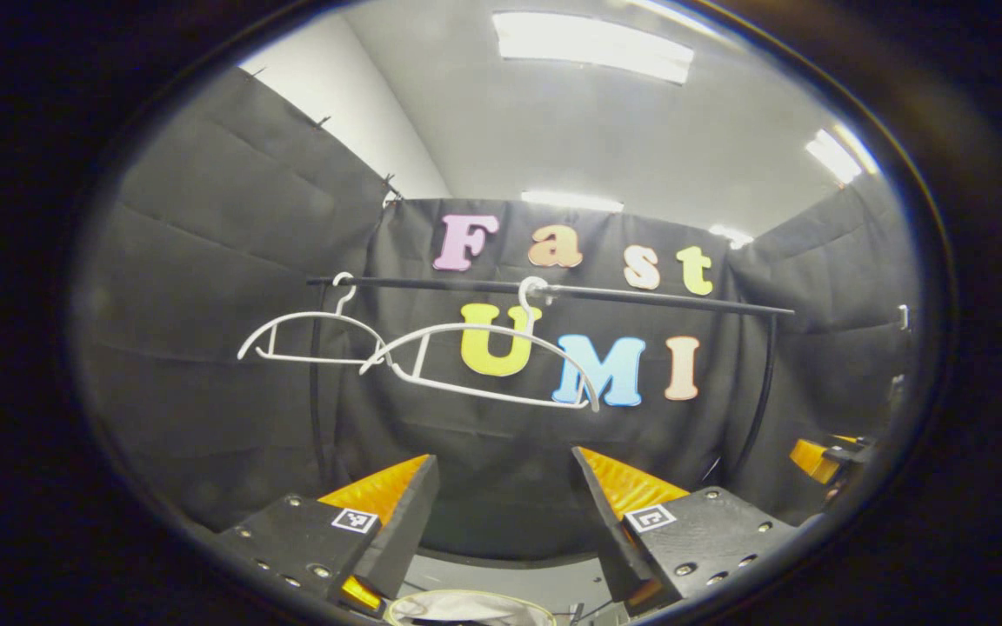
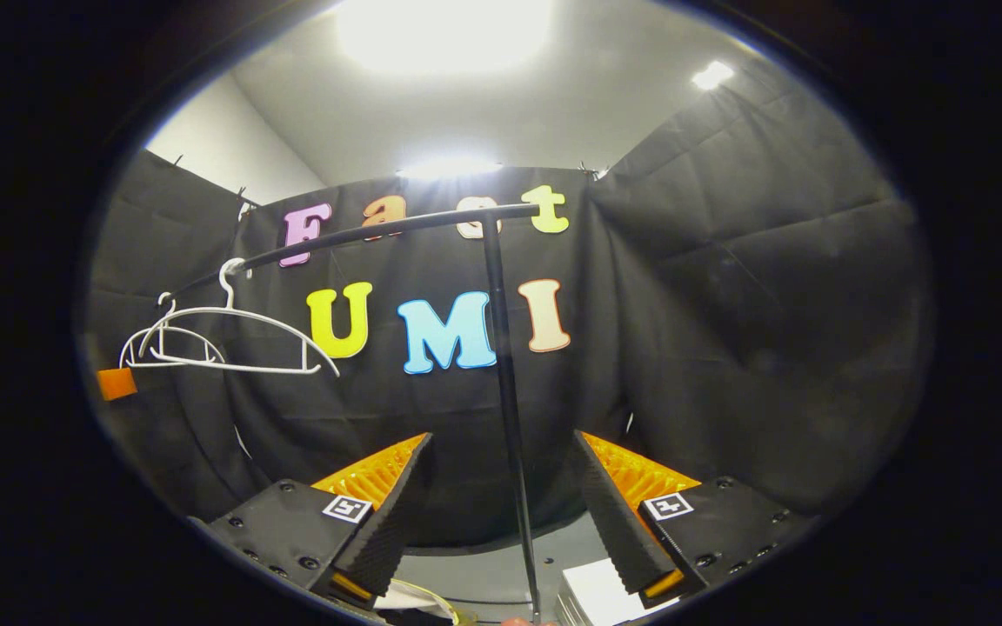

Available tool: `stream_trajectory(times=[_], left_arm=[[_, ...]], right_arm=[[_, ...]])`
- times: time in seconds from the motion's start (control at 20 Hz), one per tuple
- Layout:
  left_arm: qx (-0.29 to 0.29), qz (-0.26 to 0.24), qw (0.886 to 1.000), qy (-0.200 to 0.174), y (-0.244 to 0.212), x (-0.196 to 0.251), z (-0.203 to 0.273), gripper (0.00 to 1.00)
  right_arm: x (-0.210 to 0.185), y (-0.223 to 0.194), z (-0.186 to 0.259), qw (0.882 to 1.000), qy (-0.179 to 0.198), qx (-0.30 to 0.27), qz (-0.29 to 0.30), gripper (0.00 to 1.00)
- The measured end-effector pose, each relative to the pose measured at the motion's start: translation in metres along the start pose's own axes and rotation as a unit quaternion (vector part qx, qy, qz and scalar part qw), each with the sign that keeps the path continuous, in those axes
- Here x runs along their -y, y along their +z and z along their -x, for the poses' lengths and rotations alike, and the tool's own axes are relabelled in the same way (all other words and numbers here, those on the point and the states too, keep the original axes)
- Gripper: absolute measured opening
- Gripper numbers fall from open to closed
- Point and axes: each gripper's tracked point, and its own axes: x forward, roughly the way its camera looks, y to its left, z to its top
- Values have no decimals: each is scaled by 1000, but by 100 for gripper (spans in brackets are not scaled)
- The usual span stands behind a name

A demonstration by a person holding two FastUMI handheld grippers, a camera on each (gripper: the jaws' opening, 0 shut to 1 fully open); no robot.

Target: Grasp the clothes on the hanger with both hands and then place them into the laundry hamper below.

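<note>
Bare white wire hangers (image 1: 418, 352) dangle from the thin black rail (image 1: 640, 298), both grippers (image 1: 501, 513) (image 2: 501, 513) gape empty, so the clothes likely lie in the pale-rimmed hamper (image 1: 466, 604) below.

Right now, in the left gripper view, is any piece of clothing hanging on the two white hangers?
No, the two white hangers hang bare on the black rail, with no cloth on them.
</note>
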Motion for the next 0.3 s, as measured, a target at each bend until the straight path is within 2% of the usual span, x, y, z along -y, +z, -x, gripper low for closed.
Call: stream_trajectory(times=[0.3], left_arm=[[11,-40,999,-8,-8,-12,4,87]], right_arm=[[-12,-10,17,1000,-19,-6,-3,98]])
